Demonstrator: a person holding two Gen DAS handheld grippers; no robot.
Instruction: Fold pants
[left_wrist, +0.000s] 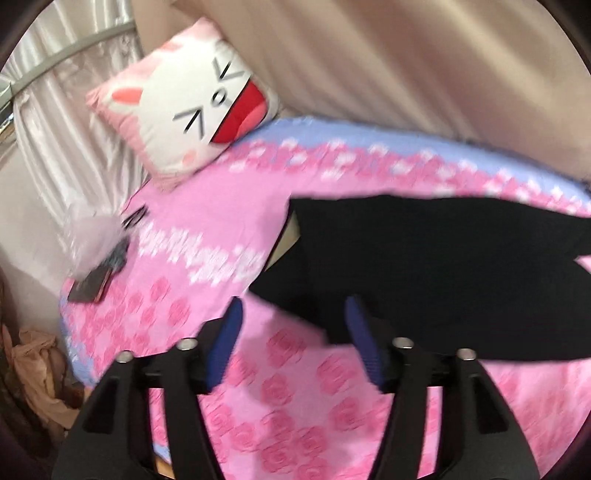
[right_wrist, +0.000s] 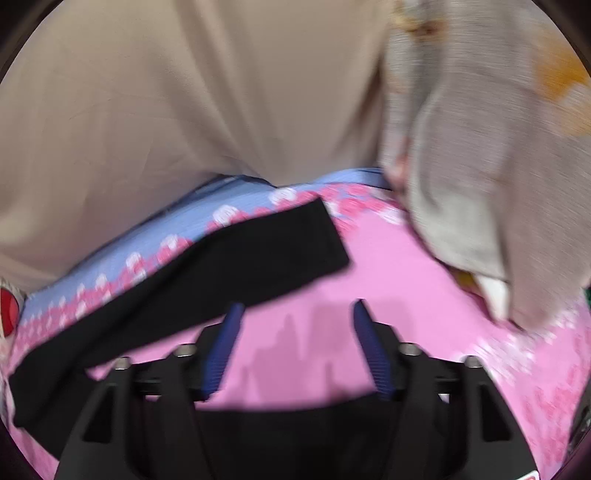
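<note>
Black pants (left_wrist: 424, 266) lie spread on a pink rose-print bedsheet (left_wrist: 295, 398). In the left wrist view the waist end is toward the middle and the legs run off to the right. My left gripper (left_wrist: 293, 314) is open and empty, hovering above the near edge of the pants. In the right wrist view one black pant leg (right_wrist: 221, 269) stretches diagonally from lower left to its hem at centre. My right gripper (right_wrist: 297, 314) is open and empty, just above the sheet beside that leg, with more black cloth under its base. Both views are motion-blurred.
A white and pink cat-face pillow (left_wrist: 192, 110) leans at the bed's head. A dark phone (left_wrist: 90, 286) and a clear plastic bag (left_wrist: 92, 236) lie at the bed's left edge. A beige curtain (right_wrist: 184, 92) hangs behind the bed. A grey garment (right_wrist: 498, 184) hangs at right.
</note>
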